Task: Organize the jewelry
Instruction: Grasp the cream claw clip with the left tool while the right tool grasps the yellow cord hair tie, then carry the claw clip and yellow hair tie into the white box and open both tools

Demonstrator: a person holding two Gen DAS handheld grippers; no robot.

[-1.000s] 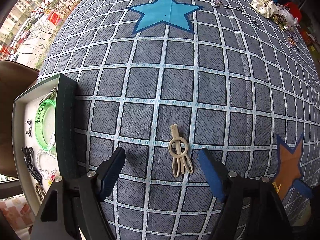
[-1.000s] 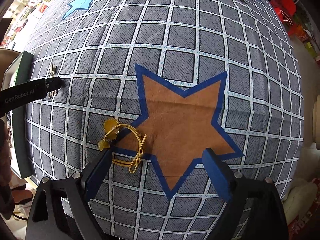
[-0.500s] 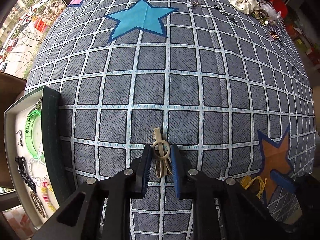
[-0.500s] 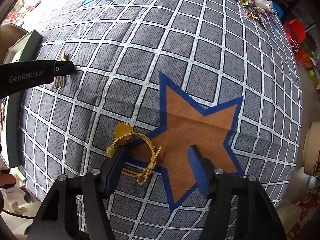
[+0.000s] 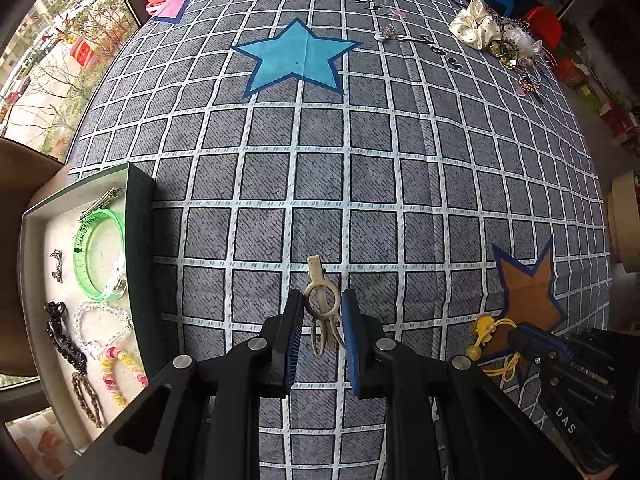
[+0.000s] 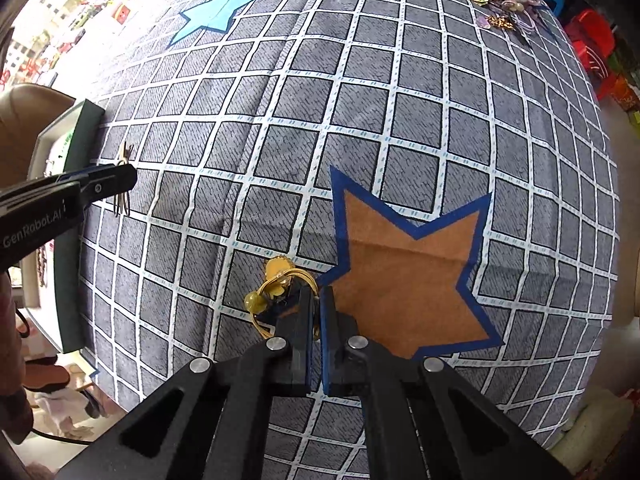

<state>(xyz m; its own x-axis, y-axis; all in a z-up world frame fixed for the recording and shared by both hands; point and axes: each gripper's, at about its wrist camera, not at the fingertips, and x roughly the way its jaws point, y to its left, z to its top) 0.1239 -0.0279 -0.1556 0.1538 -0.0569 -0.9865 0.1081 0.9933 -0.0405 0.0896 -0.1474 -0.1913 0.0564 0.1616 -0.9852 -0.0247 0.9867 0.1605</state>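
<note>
Jaws: left gripper (image 5: pixel 322 320) pinching cream clip (image 5: pixel 321 307); right gripper (image 6: pixel 319 300) just closed on yellow hair tie (image 6: pixel 276 280), loop partly hidden behind fingers

A home, by a window (image 5: pixel 60 60) overlooking a street: a bed-like surface under a grey checked star-print sheet (image 5: pixel 320 168), plastic stools (image 5: pixel 544 28) and household clutter along the floor.

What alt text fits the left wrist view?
The left gripper, pointing down at a grey checked tablecloth, is shut on a cream hair clip. To its left, an open tray holds a green bangle and other bracelets. At lower right, the right gripper pinches a yellow hair tie beside a brown star.
</note>
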